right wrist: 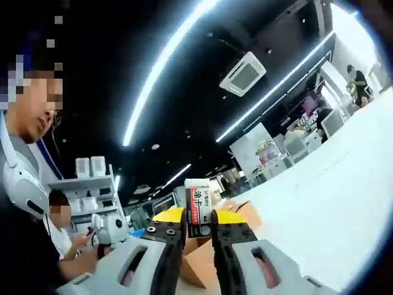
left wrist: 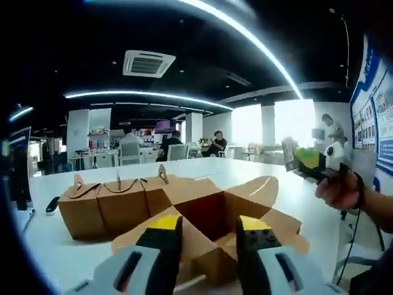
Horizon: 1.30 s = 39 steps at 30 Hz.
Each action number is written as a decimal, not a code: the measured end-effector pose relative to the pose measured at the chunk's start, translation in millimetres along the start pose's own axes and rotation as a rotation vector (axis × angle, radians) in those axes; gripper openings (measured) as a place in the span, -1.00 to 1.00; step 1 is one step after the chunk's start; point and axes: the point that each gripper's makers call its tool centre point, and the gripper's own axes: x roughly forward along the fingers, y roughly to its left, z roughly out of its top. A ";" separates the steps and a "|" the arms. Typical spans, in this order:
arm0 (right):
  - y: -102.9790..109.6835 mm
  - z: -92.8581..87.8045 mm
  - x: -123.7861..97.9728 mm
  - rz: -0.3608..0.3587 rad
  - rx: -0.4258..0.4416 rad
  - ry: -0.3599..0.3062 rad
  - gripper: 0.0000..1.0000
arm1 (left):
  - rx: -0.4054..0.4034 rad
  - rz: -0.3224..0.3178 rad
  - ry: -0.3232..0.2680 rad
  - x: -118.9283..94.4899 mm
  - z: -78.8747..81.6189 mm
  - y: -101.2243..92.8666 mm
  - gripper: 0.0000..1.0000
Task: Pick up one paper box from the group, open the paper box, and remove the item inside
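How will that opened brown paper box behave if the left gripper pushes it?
The opened brown paper box looks like thin card with its flaps splayed, so it would probably flex and slide on the smooth white table. Its dark cavity appears empty, so it is likely light. The left gripper hovers over it.

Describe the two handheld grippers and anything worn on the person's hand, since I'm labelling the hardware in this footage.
Both grippers share one design: pale grey moulded bodies with slotted openings, carrying black fingers capped with yellow pads. The left gripper shows this in its own view, the right gripper likewise, with small screw heads on its black fingers. In the left gripper view, the person's hand wears a dark band at the wrist, with a thin dark cable hanging below.
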 end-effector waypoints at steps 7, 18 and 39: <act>17.1 12.9 1.0 0.056 -0.054 0.001 -0.65 | -0.200 -0.113 -0.304 -29.6 61.1 -24.1 -0.36; 44.1 -17.0 -19.1 0.176 -0.480 0.329 -0.65 | -0.050 -0.023 -0.197 -66.7 35.3 4.4 -0.40; 91.4 -169.7 -32.9 0.525 -0.697 0.966 -0.64 | -0.034 -0.053 -0.200 -96.3 24.0 4.1 -0.38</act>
